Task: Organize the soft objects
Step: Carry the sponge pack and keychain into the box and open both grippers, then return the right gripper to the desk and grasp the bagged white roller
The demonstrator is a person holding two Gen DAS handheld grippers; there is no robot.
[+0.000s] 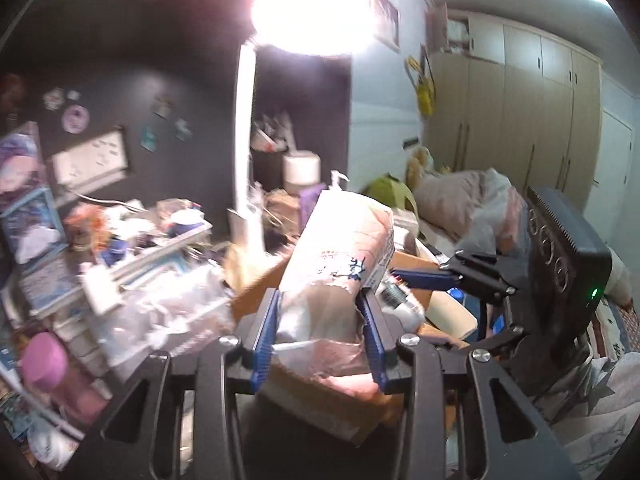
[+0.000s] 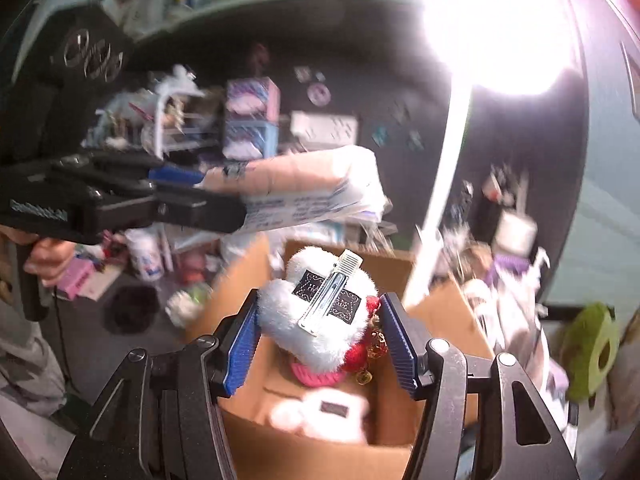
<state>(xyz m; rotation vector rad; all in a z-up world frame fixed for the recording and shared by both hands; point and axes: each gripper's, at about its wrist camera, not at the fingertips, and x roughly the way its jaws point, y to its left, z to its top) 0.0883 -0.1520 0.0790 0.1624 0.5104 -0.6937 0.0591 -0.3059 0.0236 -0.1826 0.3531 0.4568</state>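
Observation:
My left gripper [image 1: 318,300] is shut on a soft plastic-wrapped pink and white pack [image 1: 340,248], held above an open cardboard box [image 1: 256,292]. The same pack [image 2: 312,192] and left gripper [image 2: 188,188] show in the right wrist view, up left. My right gripper [image 2: 320,320] is shut on a white fluffy plush hair clip [image 2: 316,316] with a metal clip, red beads and a pink knit part, held over the cardboard box [image 2: 304,452]. A second white fluffy item [image 2: 320,412] lies inside the box. The right gripper [image 1: 460,276] also shows in the left wrist view.
A cluttered dark desk with boxes, bottles and a bright lamp [image 1: 312,8] on a white pole [image 1: 244,140] lies behind the box. A green plush [image 2: 592,352] sits at right. A bed with pink bedding [image 1: 460,200] and wardrobes [image 1: 520,112] lie beyond.

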